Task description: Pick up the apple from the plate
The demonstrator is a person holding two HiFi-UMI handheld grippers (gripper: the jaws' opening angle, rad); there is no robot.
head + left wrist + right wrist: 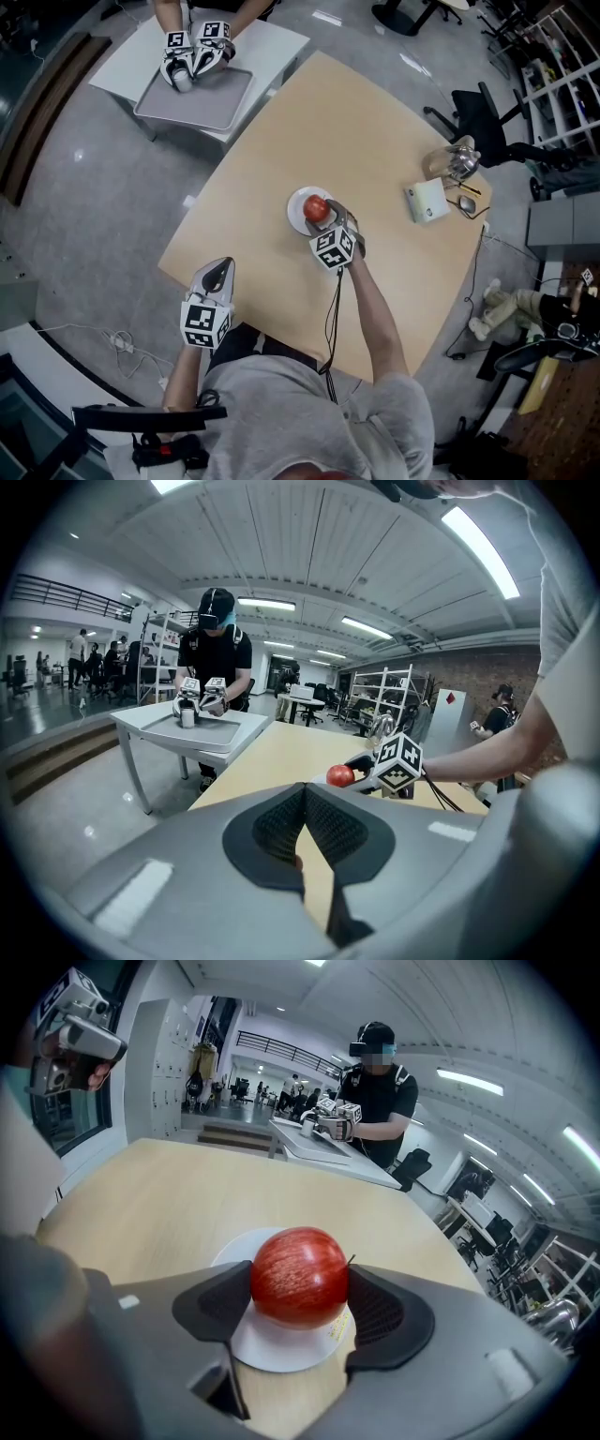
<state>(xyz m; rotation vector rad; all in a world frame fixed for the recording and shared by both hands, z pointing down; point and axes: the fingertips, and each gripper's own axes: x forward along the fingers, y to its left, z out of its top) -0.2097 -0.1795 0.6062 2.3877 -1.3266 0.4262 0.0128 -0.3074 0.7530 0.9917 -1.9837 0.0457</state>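
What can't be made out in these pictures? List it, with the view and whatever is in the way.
- Underside of the apple, right gripper view: its own bulk hides the contact with the plate.
- Shiny object at the corner of the table, head view: too small to identify.
- Item on the grey tray, head view: the other person's grippers cover it.
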